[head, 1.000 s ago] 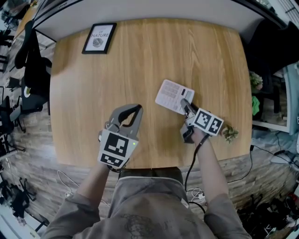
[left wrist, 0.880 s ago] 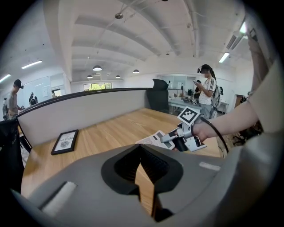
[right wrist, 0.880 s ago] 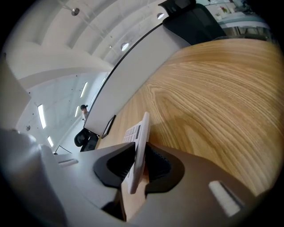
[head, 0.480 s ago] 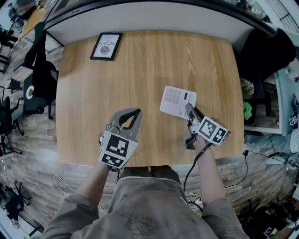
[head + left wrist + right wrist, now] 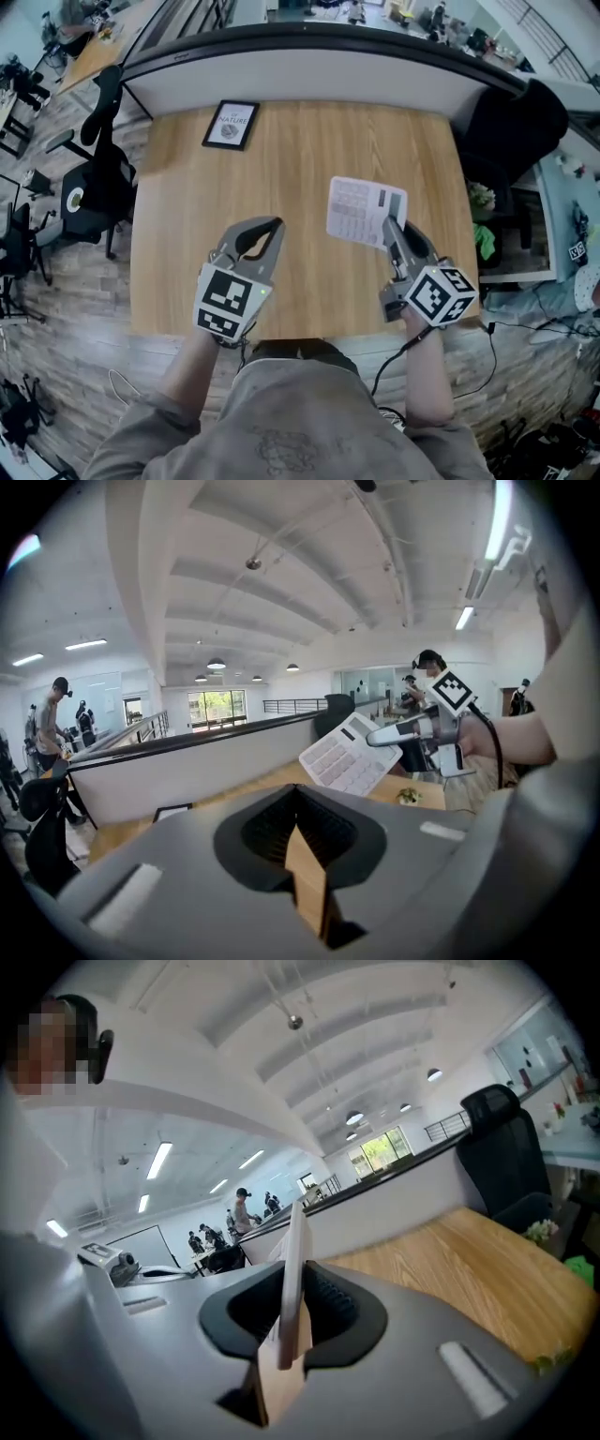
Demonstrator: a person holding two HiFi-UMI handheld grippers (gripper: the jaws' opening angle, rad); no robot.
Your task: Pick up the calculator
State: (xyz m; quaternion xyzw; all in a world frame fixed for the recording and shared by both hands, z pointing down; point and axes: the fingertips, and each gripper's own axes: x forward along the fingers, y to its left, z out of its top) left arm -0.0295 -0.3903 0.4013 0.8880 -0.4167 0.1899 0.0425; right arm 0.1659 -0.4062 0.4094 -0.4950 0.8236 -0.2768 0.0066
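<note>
- Free passage over the bare middle and front strip of the table (image 5: 300, 159).
- Blocked at the far left corner only by a flat picture frame (image 5: 232, 125), well apart from both grippers.
- Blocked in the air right of centre by the calculator (image 5: 366, 211), off the wood, clamped in the right gripper (image 5: 390, 230).
- Open gap from there to the left gripper (image 5: 274, 227), jaws together, near the front edge.
- Closed at the far edge by a partition wall (image 5: 309, 80).
- Hemmed left by an office chair (image 5: 98, 178); right by a black chair (image 5: 511, 122) and a small plant (image 5: 481, 195).
</note>
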